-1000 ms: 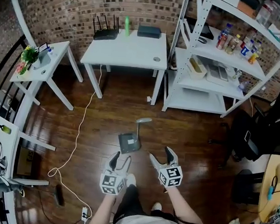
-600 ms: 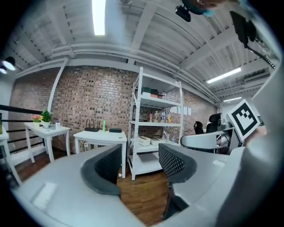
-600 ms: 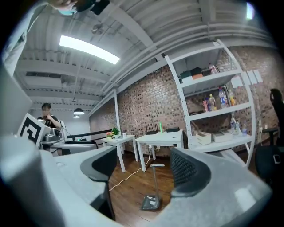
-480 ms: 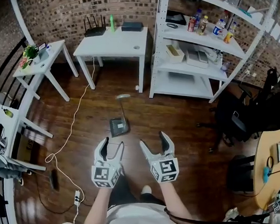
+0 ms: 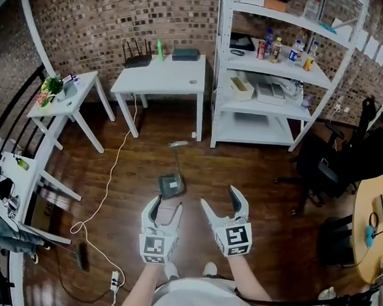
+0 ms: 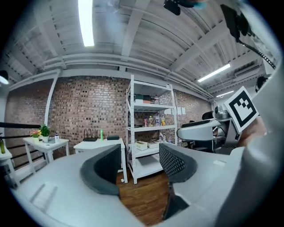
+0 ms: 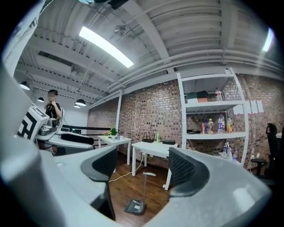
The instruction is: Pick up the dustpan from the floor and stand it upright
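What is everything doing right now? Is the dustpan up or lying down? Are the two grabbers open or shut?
dustpan: standing on the floor, handle up, nothing touching it
left gripper: open, empty
right gripper: open, jaws just opened wider, nothing between them
potted plant: upright on the small side table
bottles: upright on the shelf
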Demonstrator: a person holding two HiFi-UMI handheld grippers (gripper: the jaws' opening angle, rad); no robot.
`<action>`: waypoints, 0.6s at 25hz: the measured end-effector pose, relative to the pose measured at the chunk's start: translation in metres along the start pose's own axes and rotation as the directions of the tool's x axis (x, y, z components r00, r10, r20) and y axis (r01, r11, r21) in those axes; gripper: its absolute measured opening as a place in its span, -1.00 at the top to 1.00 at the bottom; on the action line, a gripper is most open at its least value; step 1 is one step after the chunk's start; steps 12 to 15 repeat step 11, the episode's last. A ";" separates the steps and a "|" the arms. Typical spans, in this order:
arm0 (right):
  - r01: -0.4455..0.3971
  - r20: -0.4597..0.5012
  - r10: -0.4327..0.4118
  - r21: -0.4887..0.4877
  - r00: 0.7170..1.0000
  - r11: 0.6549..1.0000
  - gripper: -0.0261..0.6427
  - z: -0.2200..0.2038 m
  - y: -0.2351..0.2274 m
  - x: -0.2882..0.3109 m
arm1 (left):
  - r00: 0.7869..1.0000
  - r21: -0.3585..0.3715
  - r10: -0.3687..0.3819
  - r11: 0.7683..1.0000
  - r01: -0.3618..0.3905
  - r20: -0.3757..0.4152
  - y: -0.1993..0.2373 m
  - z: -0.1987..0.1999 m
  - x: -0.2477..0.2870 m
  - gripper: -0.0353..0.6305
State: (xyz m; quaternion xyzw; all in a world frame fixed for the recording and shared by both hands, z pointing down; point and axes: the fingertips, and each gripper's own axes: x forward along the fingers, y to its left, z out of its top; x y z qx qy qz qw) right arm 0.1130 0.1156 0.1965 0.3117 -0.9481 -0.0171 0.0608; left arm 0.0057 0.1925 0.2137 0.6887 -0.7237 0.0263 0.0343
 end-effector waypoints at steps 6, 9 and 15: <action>-0.052 -0.014 0.052 -0.014 0.999 0.999 -0.12 -0.002 0.041 0.009 | 0.997 -0.068 0.072 0.995 -0.070 0.021 0.032 -0.007 -0.025 0.08; -0.068 -0.037 0.068 0.007 0.997 0.998 -0.12 -0.009 0.052 0.011 | 0.995 -0.089 0.091 0.992 -0.089 0.026 0.043 -0.007 -0.028 0.08; -0.077 -0.045 0.078 0.016 0.996 0.997 -0.11 -0.011 0.058 0.013 | 0.996 -0.101 0.090 0.991 -0.087 0.025 0.047 -0.005 -0.029 0.10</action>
